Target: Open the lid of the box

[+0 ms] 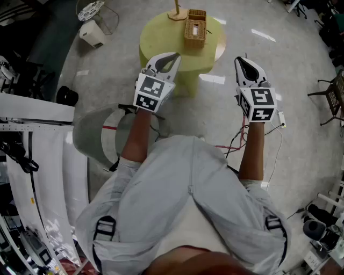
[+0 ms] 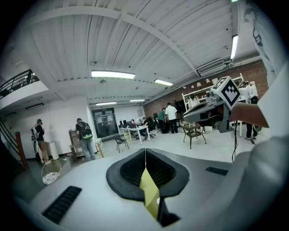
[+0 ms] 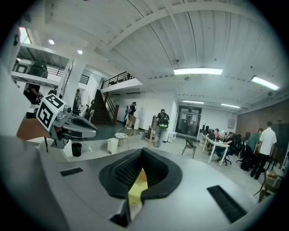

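A woven wicker box (image 1: 195, 28) with its lid down sits on a round yellow-green table (image 1: 161, 40) at the far side of the head view. Both grippers are held up in the air short of the table, well apart from the box. My left gripper (image 1: 173, 56) points toward the table's near edge with its jaws shut and nothing in them. My right gripper (image 1: 240, 60) hovers over the floor to the table's right, also shut and empty. In the gripper views the black pads of the left gripper (image 2: 145, 151) and right gripper (image 3: 141, 151) meet; the box is not in those views.
A wooden stand (image 1: 176, 13) rises beside the box. A white bin (image 1: 92, 32) and a wire basket (image 1: 94, 9) stand at the far left. A grey curved screen (image 1: 99, 134) is at my left, cables (image 1: 236, 140) cross the floor, and a chair (image 1: 333, 96) stands right. Several people (image 2: 85, 137) stand in the room.
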Action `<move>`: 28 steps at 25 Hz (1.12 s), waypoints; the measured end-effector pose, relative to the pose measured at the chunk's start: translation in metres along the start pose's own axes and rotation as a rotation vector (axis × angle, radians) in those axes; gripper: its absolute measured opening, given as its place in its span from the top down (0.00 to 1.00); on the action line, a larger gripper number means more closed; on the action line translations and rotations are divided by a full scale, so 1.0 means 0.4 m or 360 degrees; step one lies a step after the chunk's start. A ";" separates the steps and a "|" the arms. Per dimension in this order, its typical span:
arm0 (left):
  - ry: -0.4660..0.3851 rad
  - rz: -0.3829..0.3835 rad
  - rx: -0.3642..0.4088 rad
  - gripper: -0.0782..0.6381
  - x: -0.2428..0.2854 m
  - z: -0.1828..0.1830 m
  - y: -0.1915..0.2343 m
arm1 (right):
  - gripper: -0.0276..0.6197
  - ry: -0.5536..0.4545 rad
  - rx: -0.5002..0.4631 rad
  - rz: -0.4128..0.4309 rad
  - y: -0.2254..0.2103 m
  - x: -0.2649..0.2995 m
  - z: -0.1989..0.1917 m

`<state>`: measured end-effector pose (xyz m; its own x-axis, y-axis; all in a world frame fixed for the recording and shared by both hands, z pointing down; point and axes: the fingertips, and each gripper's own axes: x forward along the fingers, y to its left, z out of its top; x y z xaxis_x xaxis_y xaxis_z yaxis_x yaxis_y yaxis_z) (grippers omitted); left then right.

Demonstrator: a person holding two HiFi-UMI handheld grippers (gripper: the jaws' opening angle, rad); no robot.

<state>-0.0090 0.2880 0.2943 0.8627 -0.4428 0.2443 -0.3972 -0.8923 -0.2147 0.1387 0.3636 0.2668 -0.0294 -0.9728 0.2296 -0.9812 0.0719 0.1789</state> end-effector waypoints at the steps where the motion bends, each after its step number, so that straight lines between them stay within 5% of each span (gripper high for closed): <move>1: 0.0008 0.0003 -0.0001 0.85 0.007 -0.001 -0.006 | 0.92 0.0000 0.0004 0.0002 -0.010 -0.002 -0.008; 17: 0.0067 0.0050 -0.0200 0.85 0.106 -0.026 -0.122 | 0.92 -0.0042 0.0139 0.0128 -0.149 -0.031 -0.115; 28: 0.0117 0.0093 -0.0188 0.85 0.225 -0.071 -0.024 | 0.92 0.0030 0.0145 0.0168 -0.199 0.116 -0.146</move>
<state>0.0636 0.2540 0.3451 0.8136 -0.4956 0.3040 -0.4839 -0.8671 -0.1187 0.2265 0.3257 0.3191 -0.1305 -0.9566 0.2607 -0.9862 0.1524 0.0654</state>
